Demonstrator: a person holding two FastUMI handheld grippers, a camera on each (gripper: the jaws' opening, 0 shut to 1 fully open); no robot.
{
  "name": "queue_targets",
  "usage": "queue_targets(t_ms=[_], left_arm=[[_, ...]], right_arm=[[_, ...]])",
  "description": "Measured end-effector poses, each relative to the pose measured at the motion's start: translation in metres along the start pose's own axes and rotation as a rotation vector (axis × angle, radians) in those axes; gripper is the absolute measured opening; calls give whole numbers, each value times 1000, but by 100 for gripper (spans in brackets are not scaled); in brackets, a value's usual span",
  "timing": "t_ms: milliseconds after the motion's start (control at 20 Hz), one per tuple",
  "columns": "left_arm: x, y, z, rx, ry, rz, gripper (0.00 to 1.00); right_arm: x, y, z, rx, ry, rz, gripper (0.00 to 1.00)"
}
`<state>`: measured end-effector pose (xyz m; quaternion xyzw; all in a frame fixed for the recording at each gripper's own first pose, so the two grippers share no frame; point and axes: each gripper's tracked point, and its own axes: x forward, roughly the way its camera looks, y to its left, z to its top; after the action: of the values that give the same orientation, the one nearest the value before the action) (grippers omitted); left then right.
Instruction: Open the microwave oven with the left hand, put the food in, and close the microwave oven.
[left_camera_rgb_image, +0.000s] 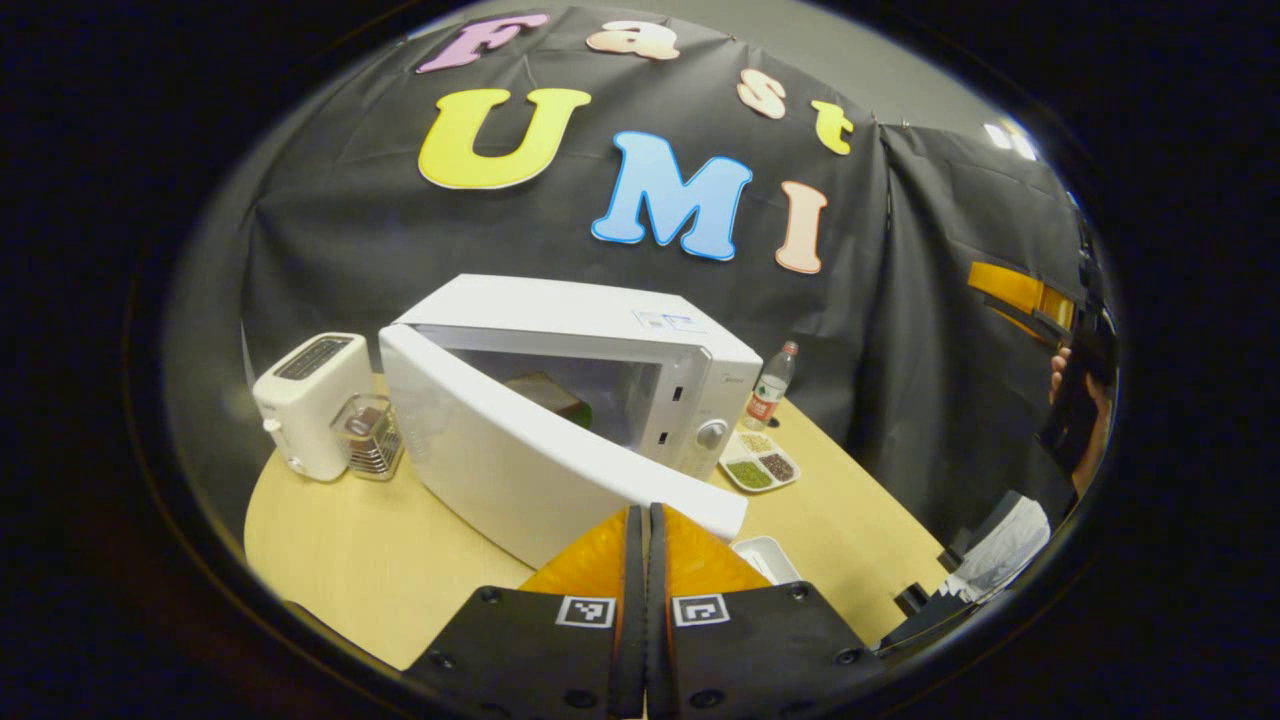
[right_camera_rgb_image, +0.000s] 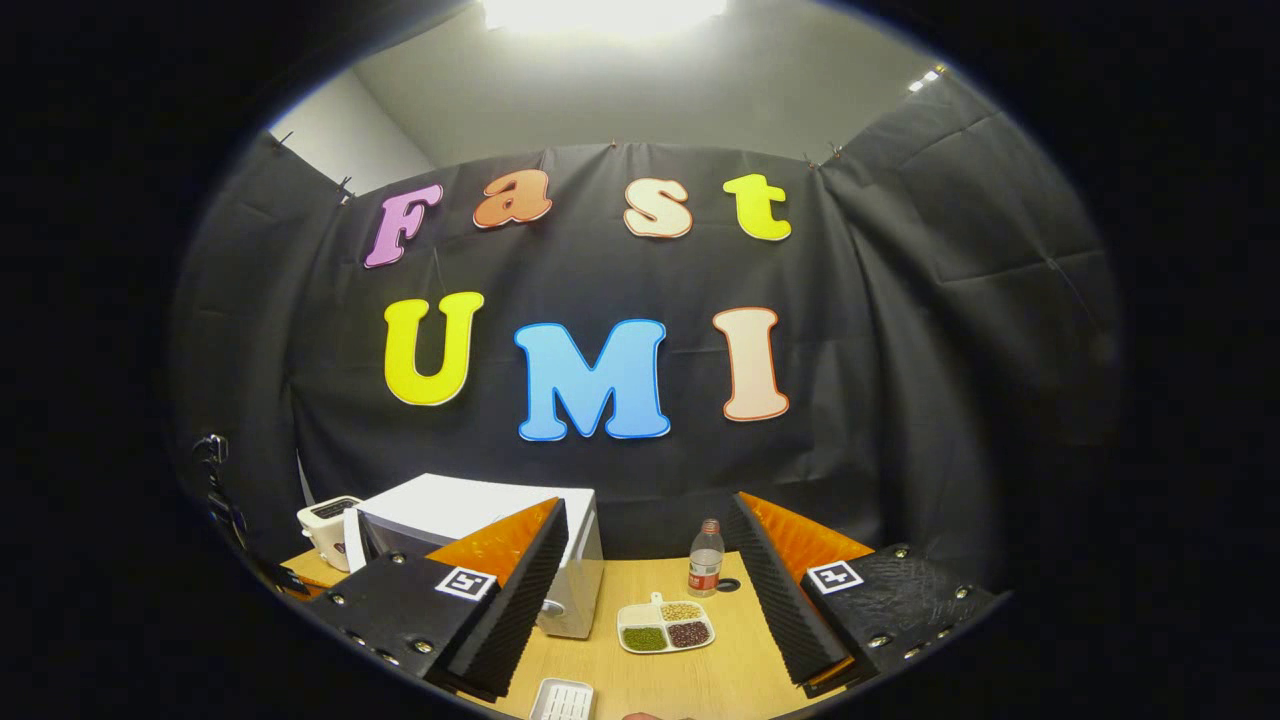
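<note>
In the left gripper view the left gripper (left_camera_rgb_image: 645, 520) has its fingers clenched together with nothing between them, their tips at or just short of the free edge of the microwave door (left_camera_rgb_image: 520, 470); contact is too close to call. The door stands partly open, swung toward the camera, and through the gap at 12 o'clock from the tips the food (left_camera_rgb_image: 545, 395), a dark slab, already lies inside the microwave (left_camera_rgb_image: 590, 330). So the closing push looks like the step in hand.

In the right gripper view the right gripper (right_camera_rgb_image: 645, 590) has its fingers released and wide apart, empty, held above the surface (right_camera_rgb_image: 720, 670). A sectioned dish (right_camera_rgb_image: 665, 625) of beans sits between them, a bottle (right_camera_rgb_image: 706, 560) at 12 o'clock from the dish, and a small white tray (right_camera_rgb_image: 562, 700) at 7 o'clock.

Risks, as I judge them: clenched tips give a narrow contact, so they could slide off the door edge mid-push. A hard shove might shunt the microwave toward the toaster (left_camera_rgb_image: 305, 400) and the clear rack (left_camera_rgb_image: 368, 435) at its 9 o'clock. Too soft a push may leave the latch uncaught.
</note>
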<state>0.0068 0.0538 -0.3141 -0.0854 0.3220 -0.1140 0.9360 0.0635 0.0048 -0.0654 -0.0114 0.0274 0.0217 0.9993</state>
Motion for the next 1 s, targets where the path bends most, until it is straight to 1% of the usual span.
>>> queue_targets(t_ms=[150,350,700,1000], left_arm=[[19,-9,8,15,4,-12,7],[46,-17,18,26,10,-15,7],[94,-23,38,52,2,-7,7],[131,-22,51,22,-9,5,7]], right_arm=[[3,-14,3,-27,-14,-12,97],[10,-24,6,-37,-32,-7,97],[29,-43,-15,12,25,-4,97],[46,-63,-29,44,60,-13,97]])
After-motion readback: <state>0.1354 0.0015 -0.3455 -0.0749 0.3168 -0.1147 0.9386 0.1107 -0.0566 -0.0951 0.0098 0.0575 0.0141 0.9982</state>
